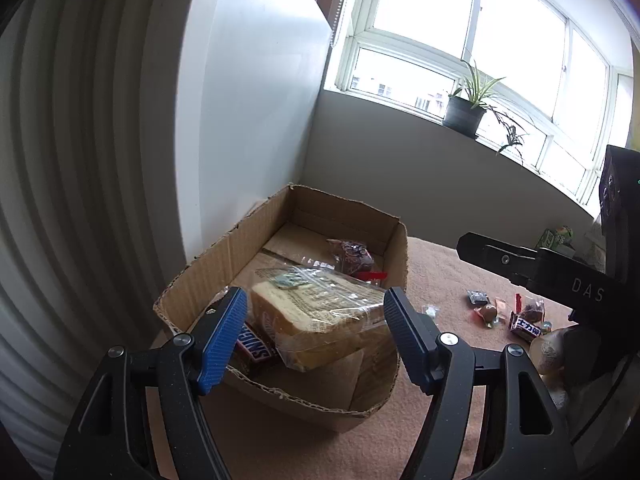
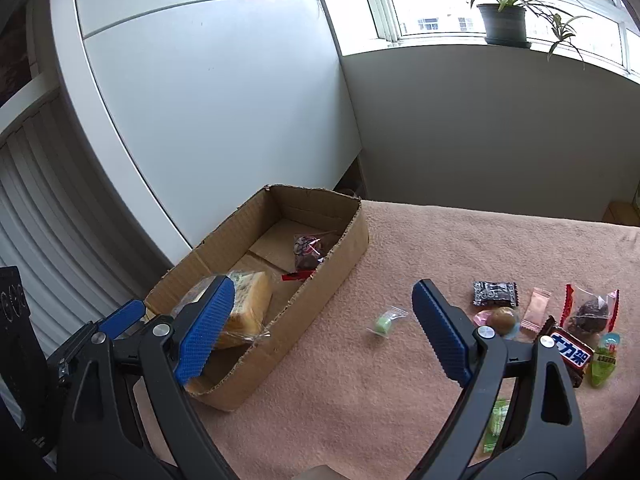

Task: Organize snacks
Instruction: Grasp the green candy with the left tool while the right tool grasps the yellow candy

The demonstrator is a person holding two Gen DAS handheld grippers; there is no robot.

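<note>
Cardboard box (image 2: 280,280) at left on the peach-covered surface (image 2: 400,380), holding bagged bread (image 1: 320,320), Snickers bar (image 1: 256,346) | left tongs (image 1: 316,334) agape, pads clear of bread | right tongs (image 2: 324,328) wide, empty | loose snacks (image 2: 560,332) at right

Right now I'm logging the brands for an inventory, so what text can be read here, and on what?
"SNI", cut off: brown bar in the cardboard box.
"士力架": brown bar on the pink cloth.
"DAS": right gripper's black body.
Bread bag label and the black wrapper: too small to read.
</note>
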